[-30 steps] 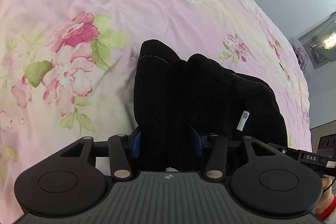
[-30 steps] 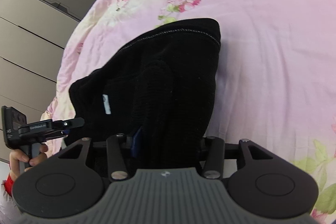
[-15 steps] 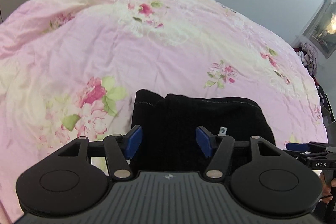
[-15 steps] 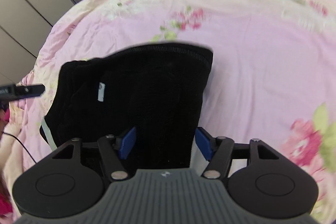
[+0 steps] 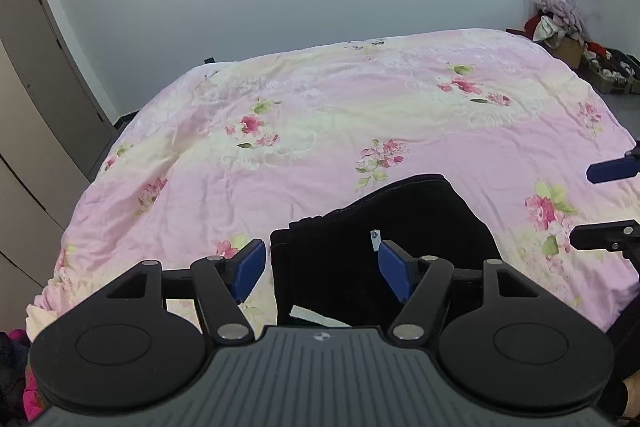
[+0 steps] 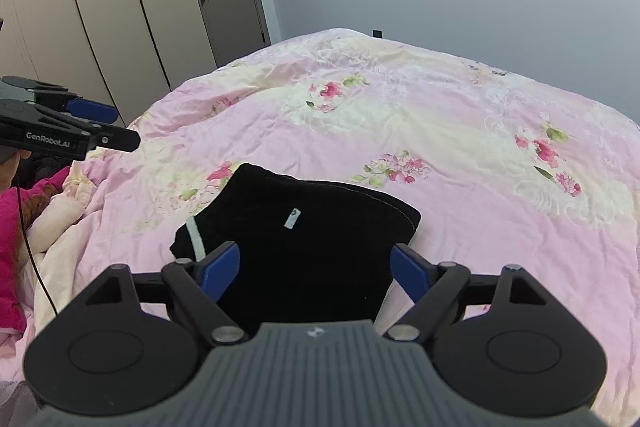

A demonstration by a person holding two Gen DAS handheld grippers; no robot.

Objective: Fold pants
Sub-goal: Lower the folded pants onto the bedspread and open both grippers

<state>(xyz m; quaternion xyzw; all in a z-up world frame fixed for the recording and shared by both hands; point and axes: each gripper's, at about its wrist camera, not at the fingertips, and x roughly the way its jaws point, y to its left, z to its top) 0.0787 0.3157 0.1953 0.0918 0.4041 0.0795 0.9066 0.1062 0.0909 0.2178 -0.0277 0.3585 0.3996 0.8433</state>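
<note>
The black pants (image 5: 384, 219) lie folded into a compact stack on the pink floral bedspread (image 5: 320, 115), a small white tag on top; they also show in the right wrist view (image 6: 304, 223), with a white stripe at their left edge. My left gripper (image 5: 320, 267) is open and empty, raised above the near edge of the stack. My right gripper (image 6: 316, 271) is open and empty, raised above the stack too. Each gripper shows at the edge of the other's view: the right one in the left wrist view (image 5: 608, 203), the left one in the right wrist view (image 6: 100, 127).
The bedspread (image 6: 440, 131) covers the whole bed. Wardrobe doors (image 6: 100, 7) stand to the left. A pile of clothes and boxes (image 5: 568, 27) sits by the far right wall. Pink and red fabric (image 6: 12, 227) lies at the bed's left edge.
Both grippers opened, let go of the pants and lifted up and back. The pants now lie flat as a folded stack on the bed.
</note>
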